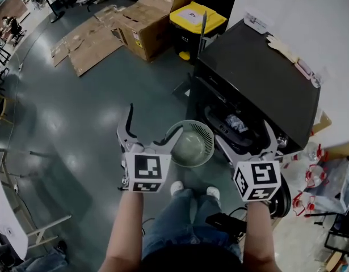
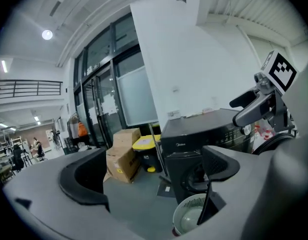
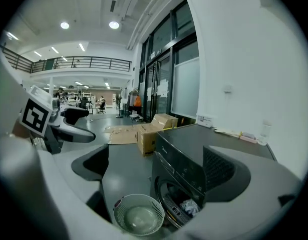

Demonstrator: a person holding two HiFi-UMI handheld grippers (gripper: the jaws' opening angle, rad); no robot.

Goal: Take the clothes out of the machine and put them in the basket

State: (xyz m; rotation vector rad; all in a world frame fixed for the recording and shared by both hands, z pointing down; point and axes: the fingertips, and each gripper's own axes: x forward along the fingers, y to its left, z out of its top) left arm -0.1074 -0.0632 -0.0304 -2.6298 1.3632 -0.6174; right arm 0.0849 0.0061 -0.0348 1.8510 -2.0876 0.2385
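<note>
Clothes [image 3: 190,206] lie crumpled in the open drum of the black washing machine [image 1: 259,78]. The mesh basket [image 1: 191,122] on the floor in front of it is empty. The left gripper [image 1: 155,118] and right gripper [image 1: 240,130] hover spread, holding nothing. Unloading seems not yet begun; next, one gripper must reach into the drum and pinch the cloth.

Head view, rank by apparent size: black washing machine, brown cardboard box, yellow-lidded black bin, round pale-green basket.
1. Black washing machine
2. Brown cardboard box
3. Yellow-lidded black bin and round pale-green basket: about alike, not ranked.
</note>
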